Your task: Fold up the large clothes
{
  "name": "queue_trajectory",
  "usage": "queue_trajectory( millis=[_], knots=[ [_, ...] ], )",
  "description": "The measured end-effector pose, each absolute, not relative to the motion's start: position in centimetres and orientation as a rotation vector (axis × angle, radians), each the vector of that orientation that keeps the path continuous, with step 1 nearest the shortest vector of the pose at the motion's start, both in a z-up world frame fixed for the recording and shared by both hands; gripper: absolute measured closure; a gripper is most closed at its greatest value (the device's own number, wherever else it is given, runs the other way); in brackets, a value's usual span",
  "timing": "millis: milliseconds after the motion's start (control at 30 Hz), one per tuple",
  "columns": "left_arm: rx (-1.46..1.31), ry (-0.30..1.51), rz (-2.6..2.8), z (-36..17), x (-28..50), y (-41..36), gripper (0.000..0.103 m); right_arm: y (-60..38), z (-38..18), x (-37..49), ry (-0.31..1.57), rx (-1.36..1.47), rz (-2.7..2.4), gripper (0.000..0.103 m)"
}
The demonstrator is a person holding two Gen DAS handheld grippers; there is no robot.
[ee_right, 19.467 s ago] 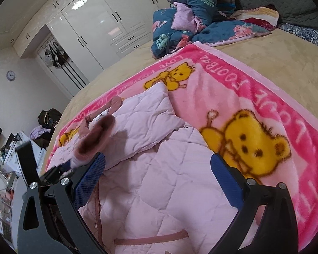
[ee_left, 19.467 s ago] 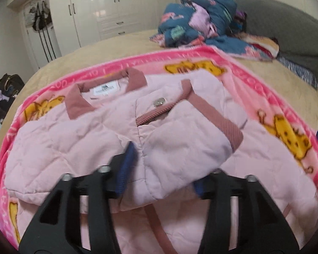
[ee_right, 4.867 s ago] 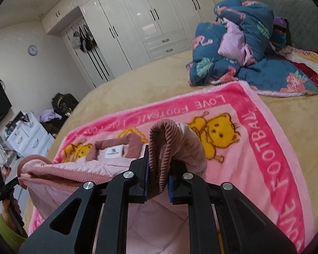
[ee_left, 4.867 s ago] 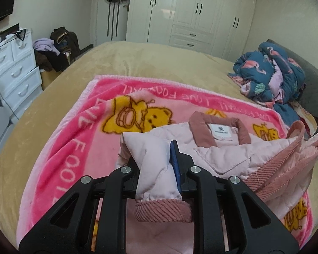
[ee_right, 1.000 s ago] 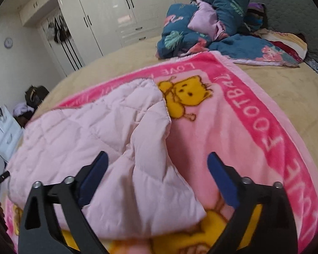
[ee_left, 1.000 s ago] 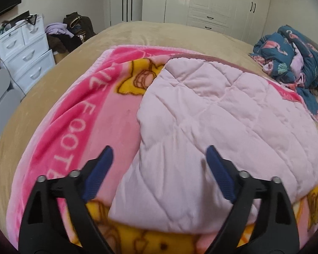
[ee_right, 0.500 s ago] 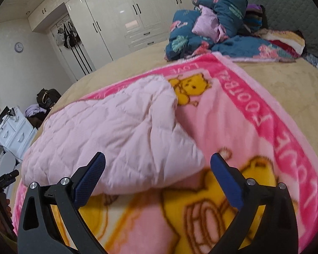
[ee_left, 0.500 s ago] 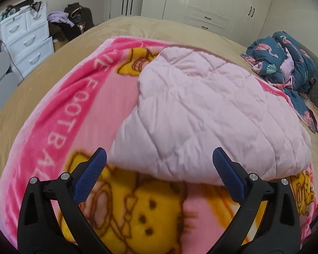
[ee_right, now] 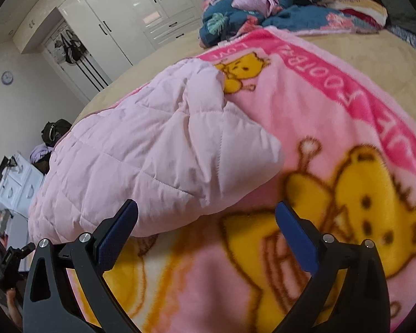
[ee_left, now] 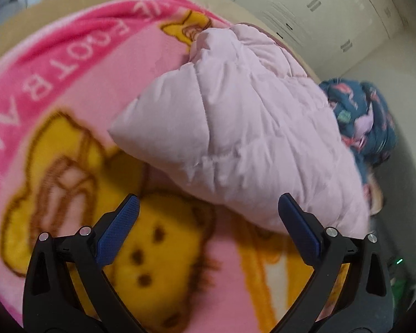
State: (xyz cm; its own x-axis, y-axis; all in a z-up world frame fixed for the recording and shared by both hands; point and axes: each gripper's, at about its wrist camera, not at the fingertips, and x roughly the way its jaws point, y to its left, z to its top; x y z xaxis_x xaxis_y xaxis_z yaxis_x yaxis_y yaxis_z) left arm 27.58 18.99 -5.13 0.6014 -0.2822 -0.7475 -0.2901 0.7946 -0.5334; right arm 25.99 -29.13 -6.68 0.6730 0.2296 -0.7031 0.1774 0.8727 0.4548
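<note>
Beyond the bed: tall white wardrobe doors with dark handles (ee_right: 141,19), black bags hanging in an open wardrobe bay (ee_right: 69,50), a round wall clock (ee_right: 7,77) and a white chest of drawers (ee_right: 19,186) at far left. On the far right of the tan bedspread (ee_right: 374,52), a rumpled heap of dark blue flamingo-print bedding (ee_right: 244,2), seen again at the right edge of the left wrist view (ee_left: 363,116). Spread over the bed, a pink fleece blanket with yellow bear prints and white lettering (ee_right: 332,116), lying bare between both tools and the garment, nothing in the way. Folded pale pink quilted jacket (ee_left: 241,122) lying on that blanket as a puffy bundle, its near edge just ahead of the blue pads. Left gripper (ee_left: 208,227) with jaws spread wide and empty, the jacket's near fold sitting just beyond and between the tips, not touching. Right gripper (ee_right: 206,231) likewise wide apart and holding nothing, the jacket (ee_right: 152,149) ahead and to its left, its near hem just behind the left pad, the right pad over bare blanket.
</note>
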Motion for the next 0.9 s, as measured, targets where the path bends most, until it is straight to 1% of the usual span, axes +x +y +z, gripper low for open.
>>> queue_trajectory(
  millis=[233, 500, 733, 900],
  knots=[
    [-0.831, 0.932, 0.009, -6.1, 30.3, 19.1, 0.009, -29.4, -8.5, 27.6, 0.874, 0.678, 0.034, 0.004],
    [-0.859, 0.927, 0.08, -7.2, 32.7, 19.2, 0.008, -30.0, -9.3, 29.9, 0.855, 0.772, 0.032, 0.004],
    [-0.9, 0.885, 0.087, -8.3, 33.4, 19.3, 0.008, -30.3, -10.8, 31.8, 0.85, 0.895, 0.029, 0.004],
    [-0.895, 0.86, 0.106, -8.5, 33.8, 19.0, 0.008, -29.8, -11.1, 32.7, 0.82, 0.894, 0.021, 0.004]
  ],
)
